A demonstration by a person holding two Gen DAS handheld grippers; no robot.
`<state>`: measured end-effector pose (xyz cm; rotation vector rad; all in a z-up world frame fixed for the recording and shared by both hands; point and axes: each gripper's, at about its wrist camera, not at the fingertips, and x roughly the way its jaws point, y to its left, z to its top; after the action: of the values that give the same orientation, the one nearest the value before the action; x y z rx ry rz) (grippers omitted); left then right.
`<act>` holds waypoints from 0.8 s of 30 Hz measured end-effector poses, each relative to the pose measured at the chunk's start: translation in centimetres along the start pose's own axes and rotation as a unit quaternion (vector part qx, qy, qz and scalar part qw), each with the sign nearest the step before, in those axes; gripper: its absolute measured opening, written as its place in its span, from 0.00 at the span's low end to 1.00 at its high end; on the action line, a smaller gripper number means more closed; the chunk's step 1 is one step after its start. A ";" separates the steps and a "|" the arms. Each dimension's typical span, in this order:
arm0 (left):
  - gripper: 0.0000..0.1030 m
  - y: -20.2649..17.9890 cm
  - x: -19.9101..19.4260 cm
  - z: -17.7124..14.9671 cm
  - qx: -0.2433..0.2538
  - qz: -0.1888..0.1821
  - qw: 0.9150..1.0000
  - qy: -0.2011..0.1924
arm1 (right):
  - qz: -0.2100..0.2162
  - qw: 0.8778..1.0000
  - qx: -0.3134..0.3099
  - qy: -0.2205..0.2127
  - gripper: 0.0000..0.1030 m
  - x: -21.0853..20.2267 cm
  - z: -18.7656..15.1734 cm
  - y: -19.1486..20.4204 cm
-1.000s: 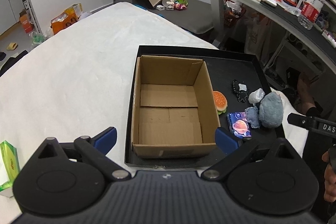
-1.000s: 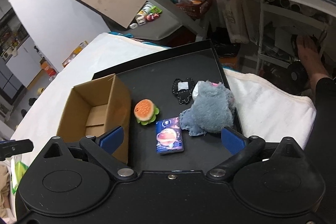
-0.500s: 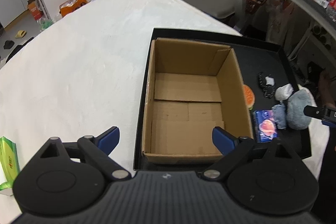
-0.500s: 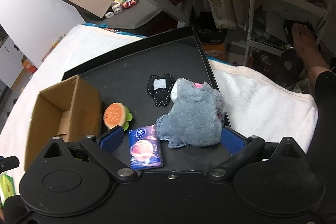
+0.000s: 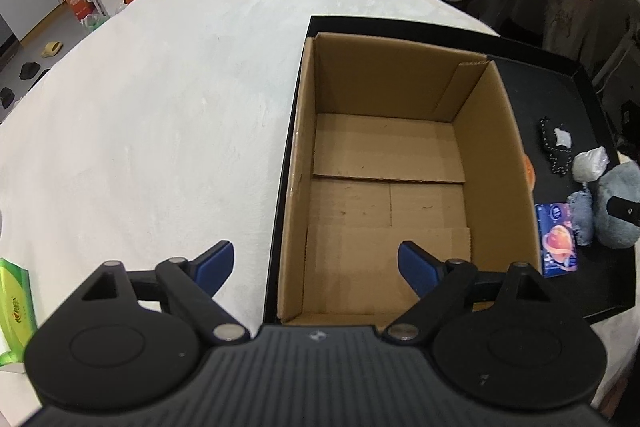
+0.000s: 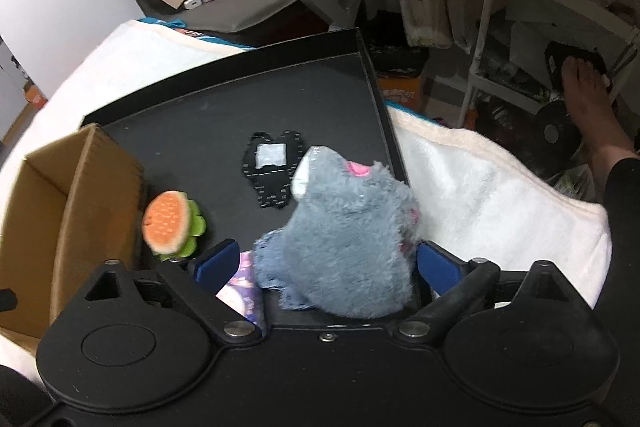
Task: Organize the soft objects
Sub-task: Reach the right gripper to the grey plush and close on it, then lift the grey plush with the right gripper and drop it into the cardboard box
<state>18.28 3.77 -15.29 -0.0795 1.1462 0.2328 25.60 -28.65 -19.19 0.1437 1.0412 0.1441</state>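
right wrist view: grey plush between your spread fingers

your right gripper (image 6: 328,261) points down at the grey plush toy (image 6: 352,227), which sits on the black tray (image 6: 224,99) near its right rim. the blue fingers (image 6: 438,265) stand one on each side of the plush; they have just been closing but remain spread, and you cannot tell whether the right one brushes the fur. just left of the plush lies a purple packet (image 6: 244,291), partly hidden by the gripper. a plush burger (image 6: 170,223) rests against the wall of the cardboard box (image 6: 92,195), and a black beaded piece (image 6: 274,169) lies on the tray behind the plush.

your left gripper (image 5: 316,263) hangs over the near left corner of the box (image 5: 400,163), whose bottom is bare. its fingers (image 5: 214,263) have also just been closing, yet stay wide with nothing gripped: one over the white blanket (image 5: 160,107), the other over the box interior. a green pack (image 5: 16,303) lies at the left edge.
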 end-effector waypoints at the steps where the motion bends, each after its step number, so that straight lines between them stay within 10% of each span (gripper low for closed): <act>1: 0.87 0.0 0.3 0.0 0.001 0.002 1.000 0.001 | -0.005 1.000 -0.004 0.001 0.89 0.3 -0.1 0.0; 14: 0.72 0.4 0.8 -0.3 -0.008 0.000 1.000 -0.006 | -0.008 1.000 -0.015 -0.009 0.55 0.8 -0.6 -0.6; 24: 0.68 1.2 0.5 -0.7 -0.032 -0.007 0.999 -0.011 | 0.013 0.999 -0.009 -0.039 0.53 -1.9 0.0 0.2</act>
<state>17.57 4.91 -15.92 -0.1419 1.1164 0.2575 24.66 -28.79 -17.51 0.1462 0.9609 0.1707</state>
